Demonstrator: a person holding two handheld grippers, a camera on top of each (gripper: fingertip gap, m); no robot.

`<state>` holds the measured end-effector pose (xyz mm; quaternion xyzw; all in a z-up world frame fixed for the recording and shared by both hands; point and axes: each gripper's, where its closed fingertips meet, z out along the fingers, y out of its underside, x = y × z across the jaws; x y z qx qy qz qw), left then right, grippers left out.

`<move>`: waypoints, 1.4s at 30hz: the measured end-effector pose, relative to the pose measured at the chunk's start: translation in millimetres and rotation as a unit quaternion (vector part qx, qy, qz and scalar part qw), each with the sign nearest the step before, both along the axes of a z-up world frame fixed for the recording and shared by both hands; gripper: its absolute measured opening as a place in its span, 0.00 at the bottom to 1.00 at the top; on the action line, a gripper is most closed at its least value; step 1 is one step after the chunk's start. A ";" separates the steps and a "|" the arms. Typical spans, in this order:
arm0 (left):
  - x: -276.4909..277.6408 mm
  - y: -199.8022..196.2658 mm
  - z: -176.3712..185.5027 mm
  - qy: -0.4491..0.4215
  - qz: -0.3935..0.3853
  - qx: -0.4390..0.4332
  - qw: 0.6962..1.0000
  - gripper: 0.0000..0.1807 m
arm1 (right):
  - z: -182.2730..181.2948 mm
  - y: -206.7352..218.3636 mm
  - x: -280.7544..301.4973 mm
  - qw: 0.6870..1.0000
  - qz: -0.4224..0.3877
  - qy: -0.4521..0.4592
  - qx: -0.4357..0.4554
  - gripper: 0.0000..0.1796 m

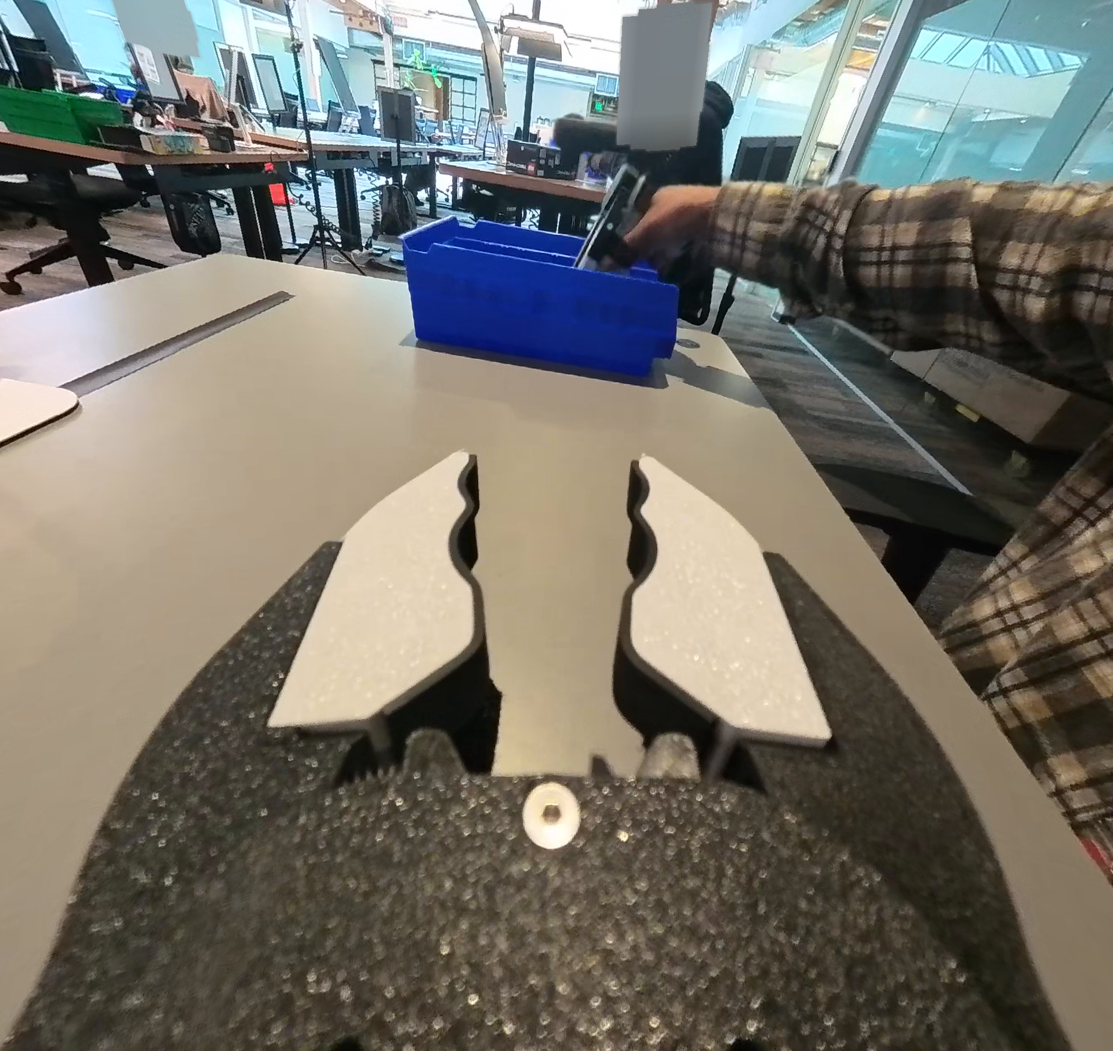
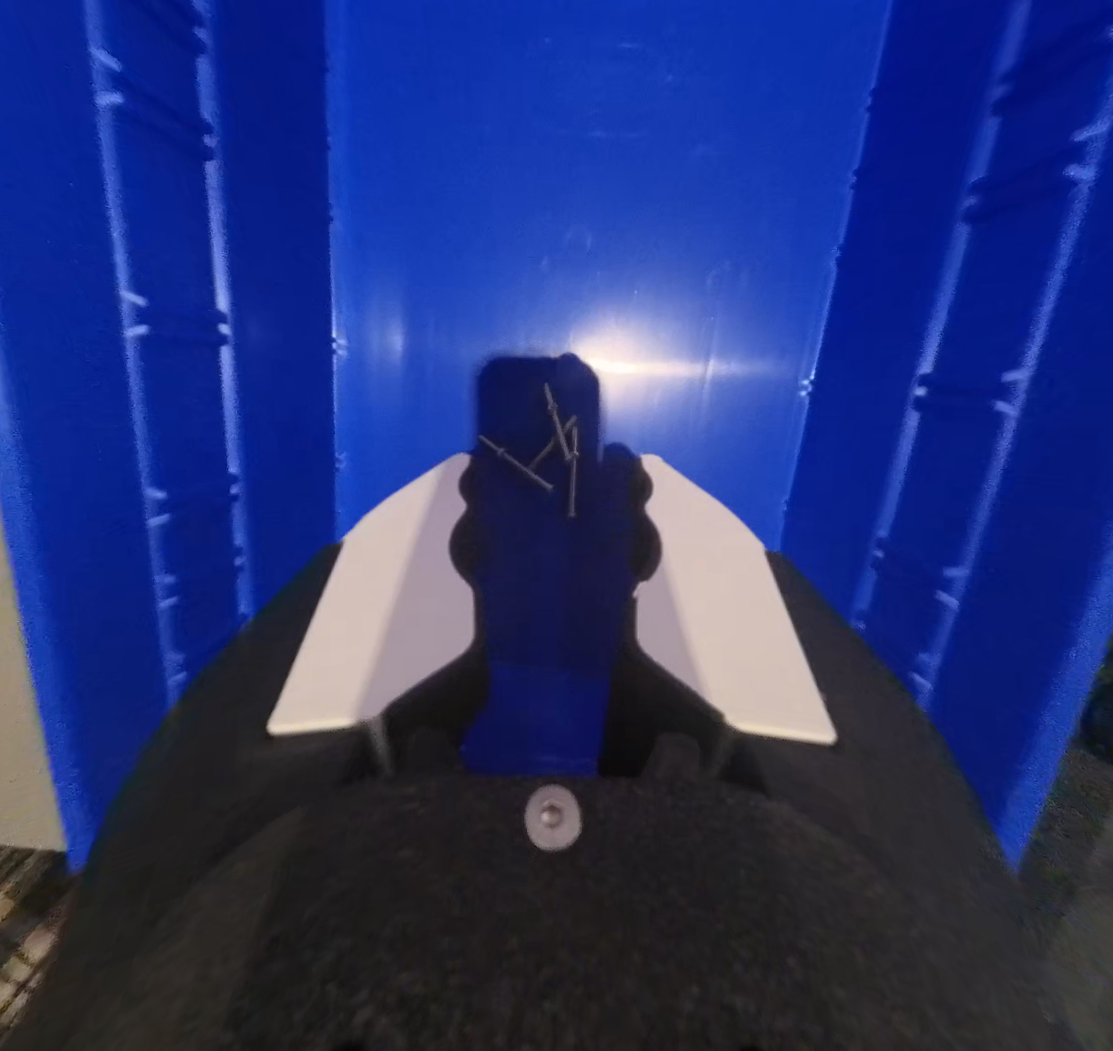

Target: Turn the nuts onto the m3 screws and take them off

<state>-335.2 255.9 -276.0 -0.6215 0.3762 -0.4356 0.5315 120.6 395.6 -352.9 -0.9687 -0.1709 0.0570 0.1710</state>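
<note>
A blue plastic bin (image 1: 542,311) stands at the far right of the grey table (image 1: 241,480). My right gripper (image 2: 554,474) reaches down into the bin, jaws open, just above several thin dark screws (image 2: 551,456) lying on the bin floor (image 2: 572,179). In the left wrist view the right gripper (image 1: 608,227) shows held by a hand in a plaid sleeve, dipping into the bin. My left gripper (image 1: 554,480) is open and empty, low over the table, well short of the bin. No nuts show.
A white pad corner (image 1: 30,414) lies at the table's left edge. A dark slot (image 1: 180,335) runs across the table top. The bin's ribbed side walls (image 2: 150,359) close in on both sides of my right gripper. Office desks and chairs stand beyond. The gap from one gripper's tips to the other's is roughly 50 centimetres.
</note>
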 end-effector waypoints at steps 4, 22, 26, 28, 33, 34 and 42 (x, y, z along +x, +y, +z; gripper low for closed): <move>0.2 -0.3 1.3 0.001 0.001 0.003 1.000 0.26 | 34.1 -2.7 6.0 1.000 0.004 -0.007 0.029 0.38; -22.5 -106.0 76.9 -0.010 0.066 -0.032 0.997 0.31 | 64.2 22.2 122.7 0.994 -0.106 -0.002 -0.023 0.35; -29.6 -129.7 79.2 -0.012 0.069 -0.053 0.996 0.31 | 46.3 29.3 121.9 0.994 -0.103 0.004 -0.047 0.32; -33.1 -137.8 79.3 -0.016 0.073 -0.061 0.995 0.31 | 39.5 31.5 119.6 0.993 -0.097 0.003 -0.060 0.31; -40.5 -148.6 79.4 -0.028 0.083 -0.065 0.994 0.30 | 28.5 34.6 105.6 0.992 -0.085 0.019 -0.089 0.18; -41.1 -150.4 78.8 -0.029 0.083 -0.067 0.994 0.30 | 27.1 34.9 101.5 0.992 -0.081 0.026 -0.094 0.14; -45.1 -168.7 71.8 -0.025 0.077 -0.075 0.994 0.28 | 21.4 37.6 88.1 0.994 -0.068 0.034 -0.073 0.02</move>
